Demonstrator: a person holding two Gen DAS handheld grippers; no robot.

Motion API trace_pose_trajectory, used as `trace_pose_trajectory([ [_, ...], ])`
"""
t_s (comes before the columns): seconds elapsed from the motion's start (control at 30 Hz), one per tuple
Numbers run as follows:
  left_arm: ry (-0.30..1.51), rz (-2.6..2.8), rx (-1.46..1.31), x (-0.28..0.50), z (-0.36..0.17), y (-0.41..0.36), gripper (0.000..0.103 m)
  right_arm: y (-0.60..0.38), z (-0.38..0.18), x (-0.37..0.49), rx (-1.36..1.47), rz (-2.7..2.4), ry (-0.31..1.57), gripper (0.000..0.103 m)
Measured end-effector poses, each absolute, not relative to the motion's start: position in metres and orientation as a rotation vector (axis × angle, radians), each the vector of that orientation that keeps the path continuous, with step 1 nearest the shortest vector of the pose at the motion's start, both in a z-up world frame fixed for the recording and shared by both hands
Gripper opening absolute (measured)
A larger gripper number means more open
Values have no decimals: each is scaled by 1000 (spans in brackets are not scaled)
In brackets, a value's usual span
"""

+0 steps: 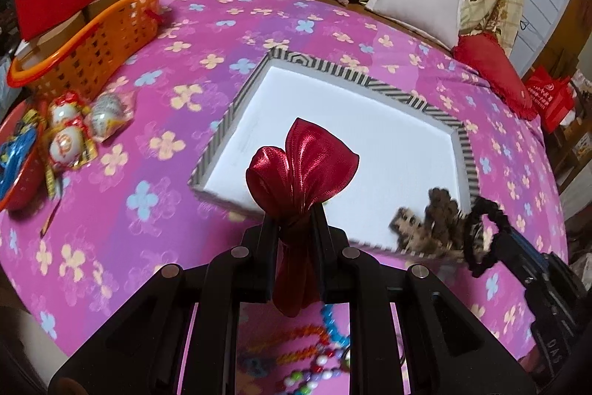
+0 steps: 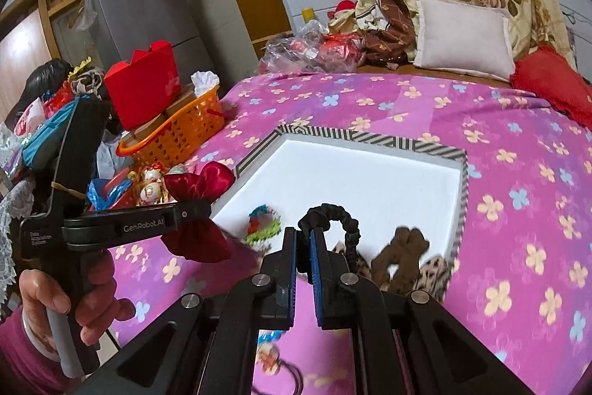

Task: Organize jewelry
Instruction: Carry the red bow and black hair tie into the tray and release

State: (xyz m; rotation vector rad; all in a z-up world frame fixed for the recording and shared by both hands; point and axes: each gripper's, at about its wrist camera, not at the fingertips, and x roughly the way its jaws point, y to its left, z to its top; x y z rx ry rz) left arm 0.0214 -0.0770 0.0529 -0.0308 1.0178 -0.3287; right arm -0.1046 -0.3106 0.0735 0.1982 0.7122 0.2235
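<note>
Red bow (image 1: pixel 301 169) pinched at its knot by left gripper (image 1: pixel 296 221), black scrunchie (image 2: pixel 338 221) pinched thinly by right gripper (image 2: pixel 304 239), could slip short of tray (image 2: pixel 370 136).

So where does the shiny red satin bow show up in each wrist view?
Left wrist: the shiny red satin bow sits at centre, pinched at its knot by the left gripper.
Right wrist: lower left, same bow, gripper seen side-on.
Shared landmark: the white tray with a black-and-white striped rim, just beyond the bow.
</note>
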Motion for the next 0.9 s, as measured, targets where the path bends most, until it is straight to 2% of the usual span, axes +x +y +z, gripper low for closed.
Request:
trace_pose_trajectory([
  [0.53,1104,-291,-11,80,1,-107,15,-305,12,-24,170,219,843,7],
  [0.9,1111,-260,25,86,-16,-108,16,-300,-16,-11,232,255,911,7],
])
